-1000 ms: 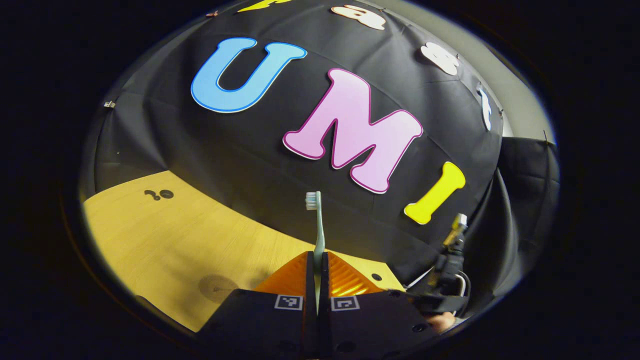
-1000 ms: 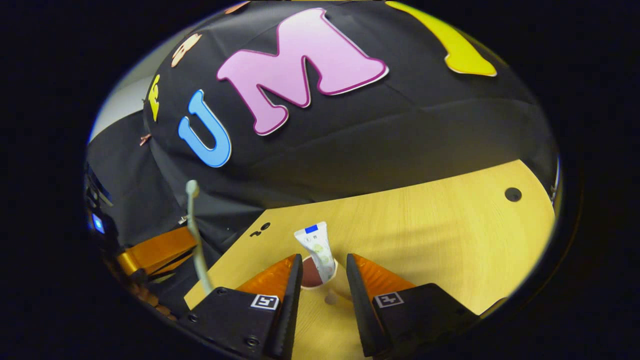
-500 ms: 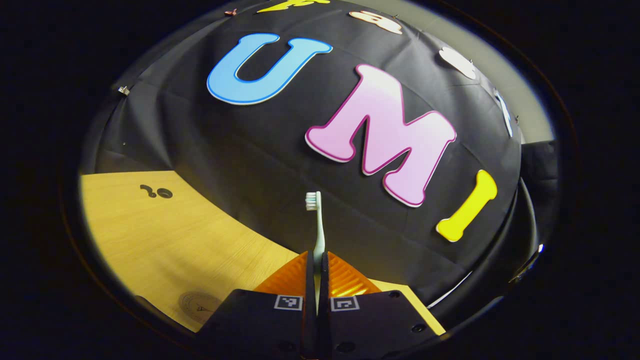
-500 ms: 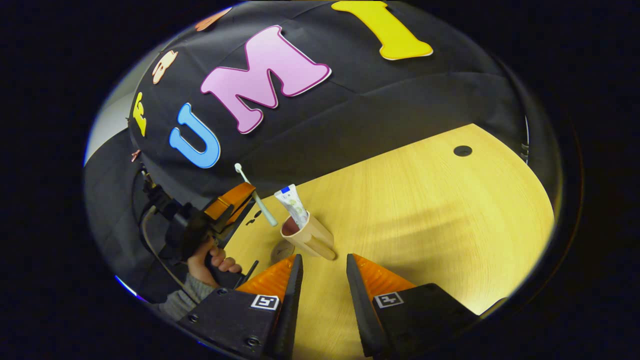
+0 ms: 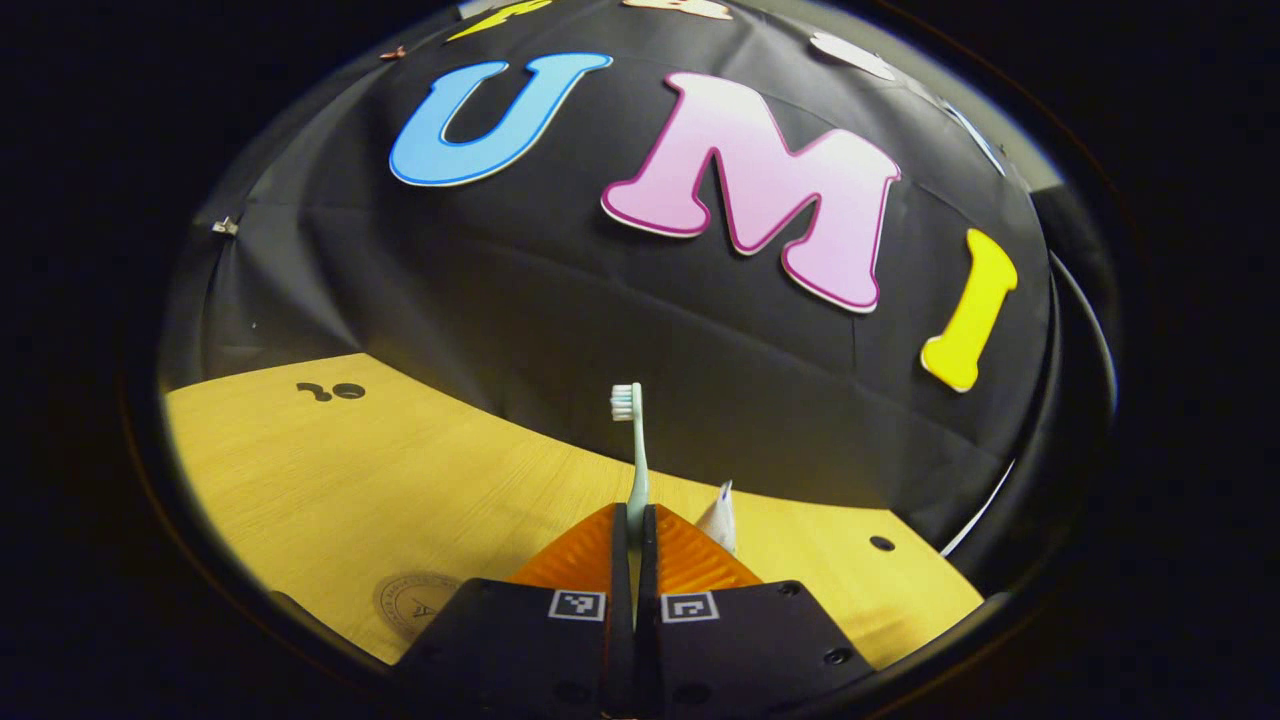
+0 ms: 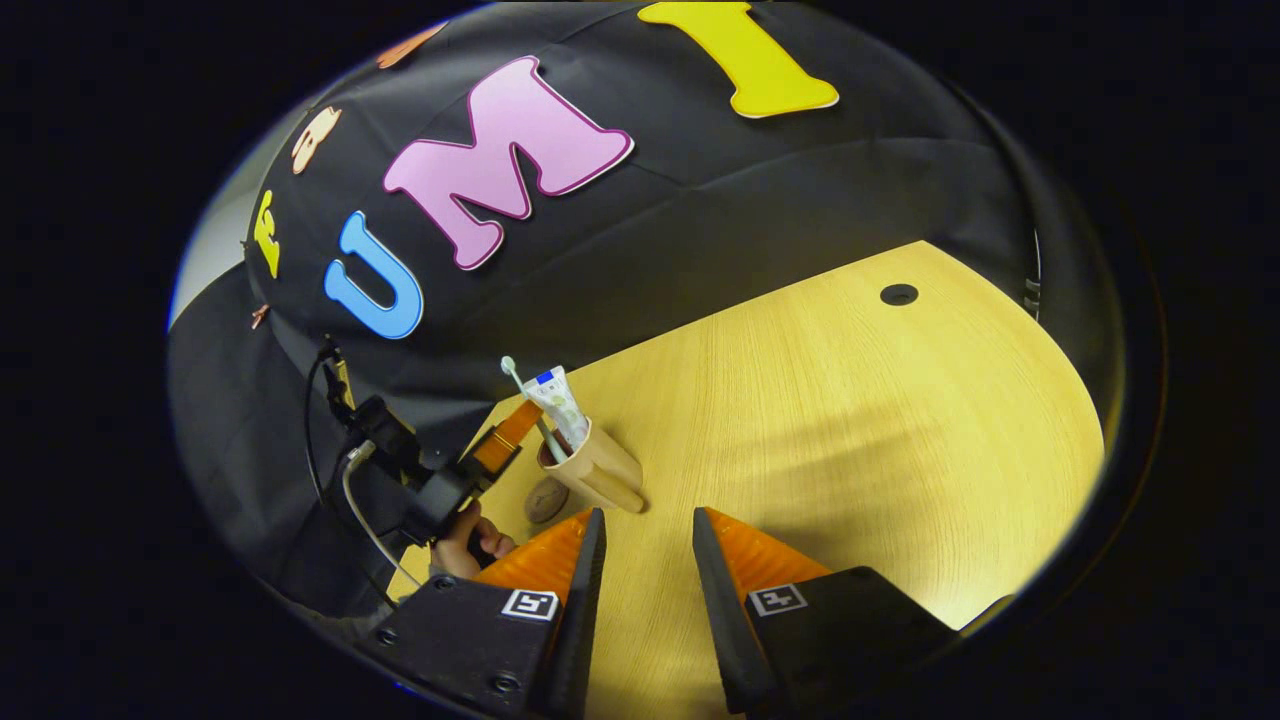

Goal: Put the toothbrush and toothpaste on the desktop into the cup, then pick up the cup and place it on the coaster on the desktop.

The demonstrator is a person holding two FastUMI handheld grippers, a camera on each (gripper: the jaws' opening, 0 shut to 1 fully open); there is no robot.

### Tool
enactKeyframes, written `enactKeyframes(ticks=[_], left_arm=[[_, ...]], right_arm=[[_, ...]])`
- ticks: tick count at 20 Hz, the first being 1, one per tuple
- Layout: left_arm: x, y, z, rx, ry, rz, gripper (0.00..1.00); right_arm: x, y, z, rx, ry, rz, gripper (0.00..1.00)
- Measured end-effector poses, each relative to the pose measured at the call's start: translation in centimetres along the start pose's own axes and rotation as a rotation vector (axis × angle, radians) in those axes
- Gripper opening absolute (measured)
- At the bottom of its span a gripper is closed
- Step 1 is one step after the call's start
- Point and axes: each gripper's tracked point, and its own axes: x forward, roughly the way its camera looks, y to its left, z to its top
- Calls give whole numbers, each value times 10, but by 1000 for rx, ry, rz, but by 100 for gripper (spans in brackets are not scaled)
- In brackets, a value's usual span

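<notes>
In the left gripper view, a pale wooden desktop (image 5: 300,470) meets the black cloth wall; the left gripper (image 5: 634,530) is clenched on the toothbrush (image 5: 634,450), bristles up, handle upright. The round coaster (image 5: 415,603) lies at lower left. In the right gripper view, the right gripper (image 6: 645,545) gapes, holding nothing; the cup (image 6: 597,470) holds the toothpaste (image 6: 558,400), leaning, its print too small to read.

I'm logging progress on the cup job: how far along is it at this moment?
Done: the toothpaste stands in the cup. In hand: the left hand-held gripper is shut on the toothbrush, its lower end at the cup's mouth. Left: release it, then the open right hand-held gripper can lift the cup onto the coaster.
</notes>
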Motion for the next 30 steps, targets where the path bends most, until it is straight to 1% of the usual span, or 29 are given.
enactKeyframes(ticks=[3,5,7,8,9,10,11,12,13,17,21,22,23,25,28,30], left_arm=[[-3,1,-6,20,-13,13,6],[-6,1,-12,34,0,16,11],[-9,3,-17,46,12,10,23],[-14,5,-20,48,23,7,34],[-19,8,-21,49,33,11,29],[-25,12,-21,48,42,17,38],[-35,17,-19,44,51,18,50],[-45,20,-16,39,57,19,65],[-61,26,-11,37,66,22,57],[-131,52,4,44,108,44,60],[-200,82,8,87,169,90,60],[-214,89,10,93,179,104,60],[-227,95,12,96,185,118,60],[-250,104,14,95,198,143,60],[-280,117,10,81,217,175,60],[-294,125,4,65,236,191,60]], right_arm=[[2,2,-5,-15,15,-2,54],[5,2,-7,-30,24,-6,54],[10,4,-10,-48,47,-15,54],[13,6,-9,-62,58,-11,54],[12,7,-7,-81,66,-9,54],[15,7,-4,-104,87,-13,54],[20,9,-4,-124,123,-16,54],[23,13,-1,-141,145,-12,54],[26,14,2,-164,163,-10,54],[49,34,17,-260,229,9,54],[70,49,11,-420,327,27,54],[77,51,6,-464,356,33,43],[85,54,0,-507,379,38,54],[96,54,-10,-581,431,34,54],[119,49,-27,-680,496,20,57],[132,51,-34,-712,525,18,57]])
